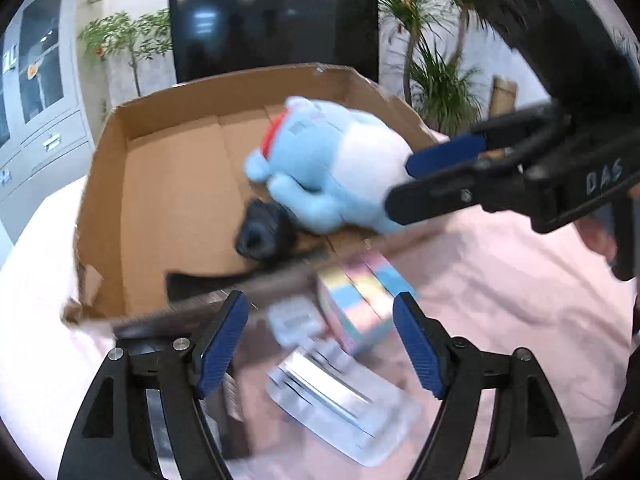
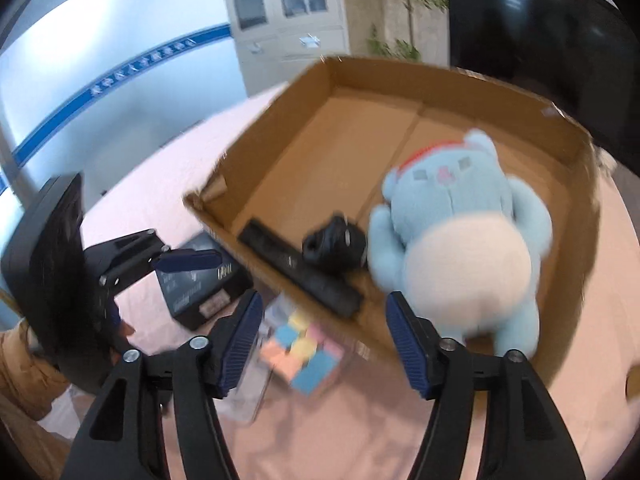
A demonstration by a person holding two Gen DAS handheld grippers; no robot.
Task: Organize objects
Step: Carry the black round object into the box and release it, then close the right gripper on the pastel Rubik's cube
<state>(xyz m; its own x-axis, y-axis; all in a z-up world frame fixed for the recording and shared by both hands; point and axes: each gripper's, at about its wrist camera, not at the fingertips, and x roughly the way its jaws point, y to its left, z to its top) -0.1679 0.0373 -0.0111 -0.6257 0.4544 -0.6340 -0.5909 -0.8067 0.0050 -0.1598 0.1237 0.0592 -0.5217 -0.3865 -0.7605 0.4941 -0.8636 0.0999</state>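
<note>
While both grippers, left [image 1: 320, 344] and right [image 2: 322, 338], stood spread and empty, the plush toy [image 2: 460, 248] lay inside the cardboard box [image 2: 280, 128], beside its near wall. Judged soft, light and compressible; its belly offers the surest hold.

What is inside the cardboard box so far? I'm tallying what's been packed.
Inside the cardboard box: a blue plush toy, a black round object and a long black bar. Anything beneath the plush is hidden.

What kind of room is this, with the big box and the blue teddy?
Probably an office or meeting room set up for tidying practice. There is a big dark screen on the wall, a grey filing cabinet with glass doors, and potted plants beside the pink-covered table.
</note>
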